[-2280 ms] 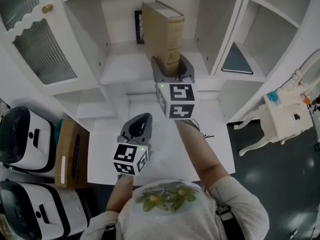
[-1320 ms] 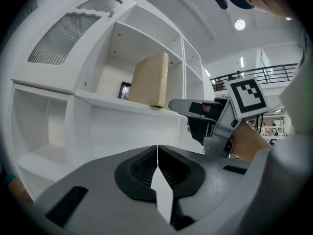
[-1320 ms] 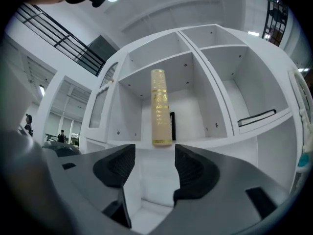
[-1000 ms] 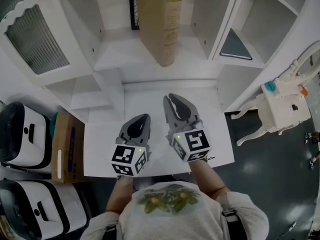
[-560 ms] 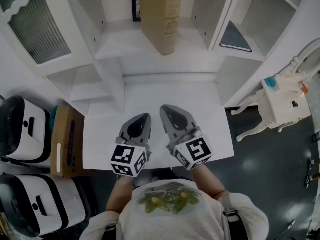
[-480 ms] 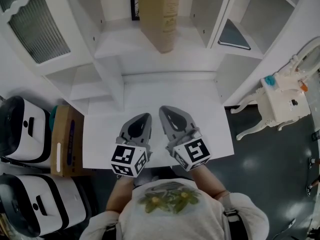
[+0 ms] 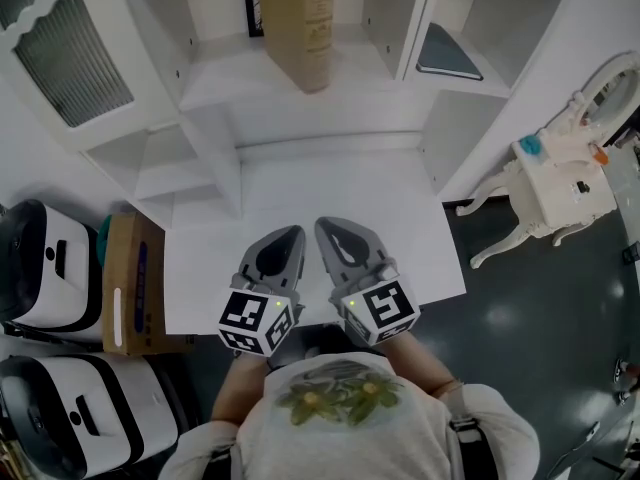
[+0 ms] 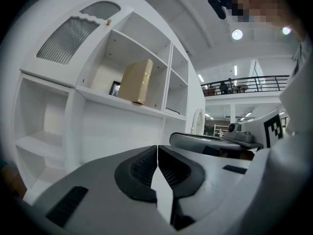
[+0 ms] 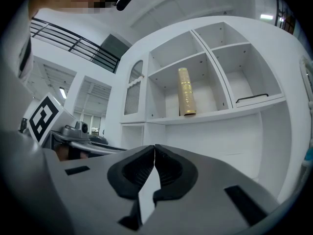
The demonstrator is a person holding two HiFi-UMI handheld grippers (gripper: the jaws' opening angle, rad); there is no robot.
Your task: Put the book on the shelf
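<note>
A thick tan book [image 7: 296, 23] stands upright in the middle compartment of the white shelf unit [image 7: 300, 103], free of both grippers; it also shows as the tan book [image 8: 135, 81] in the left gripper view and spine-on as the book [image 9: 186, 91] in the right gripper view. My left gripper [image 7: 283, 240] and right gripper [image 7: 334, 230] sit side by side over the near part of the white tabletop [image 7: 330, 183], well short of the shelf. Both are shut with nothing between their jaws.
A dark flat item [image 7: 443, 56] lies in the right compartment. A small dark frame [image 7: 252, 6] stands behind the book. White cases [image 7: 40, 266] and a brown box [image 7: 133, 288] sit at the left; a small white table [image 7: 558, 196] stands at the right on the dark floor.
The right gripper let go of the book on the shelf, drew back to the near table edge beside the left gripper, and its jaws closed. The left gripper stayed put.
</note>
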